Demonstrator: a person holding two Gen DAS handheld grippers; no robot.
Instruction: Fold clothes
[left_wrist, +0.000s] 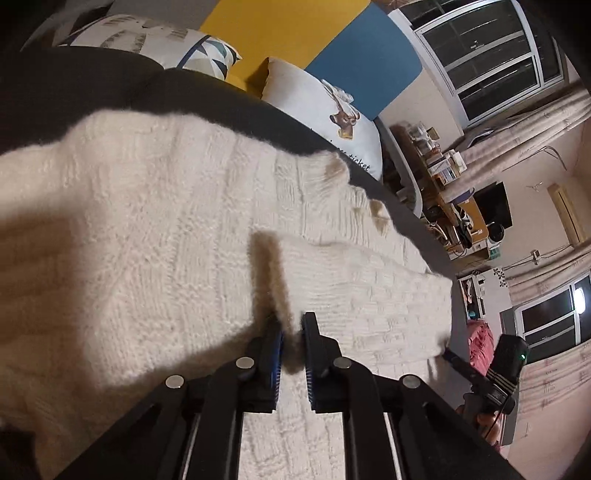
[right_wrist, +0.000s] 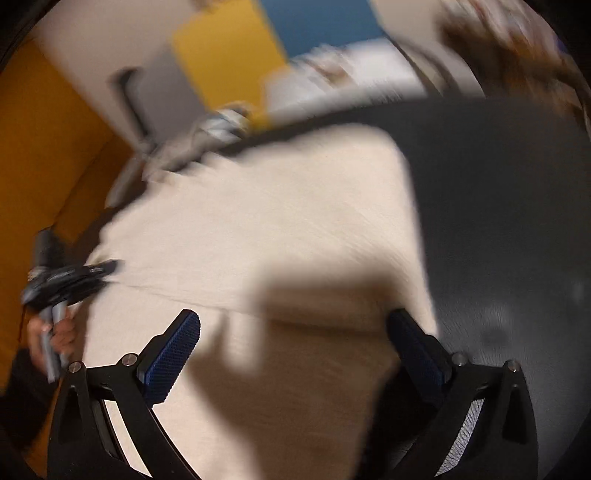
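A cream knitted sweater (left_wrist: 166, 221) lies spread on a dark bed cover (left_wrist: 74, 81). My left gripper (left_wrist: 293, 321) rests on the sweater, its blue pads nearly together with a shadowed pinch of the knit between them. In the blurred right wrist view the sweater (right_wrist: 258, 221) fills the middle. My right gripper (right_wrist: 295, 317) hovers over its near part with the jaws wide apart and nothing between them. The left gripper (right_wrist: 74, 277), held by a hand (right_wrist: 55, 332), touches the sweater's left edge there. The right gripper's body (left_wrist: 498, 373) shows past the sweater's right edge.
Two pillows (left_wrist: 325, 110) lean at the head of the bed, against yellow (left_wrist: 277, 26) and blue (left_wrist: 362, 55) wall panels. A cluttered desk (left_wrist: 443, 177) and windows stand beyond the bed. Bare dark cover (right_wrist: 498, 203) lies to the sweater's right.
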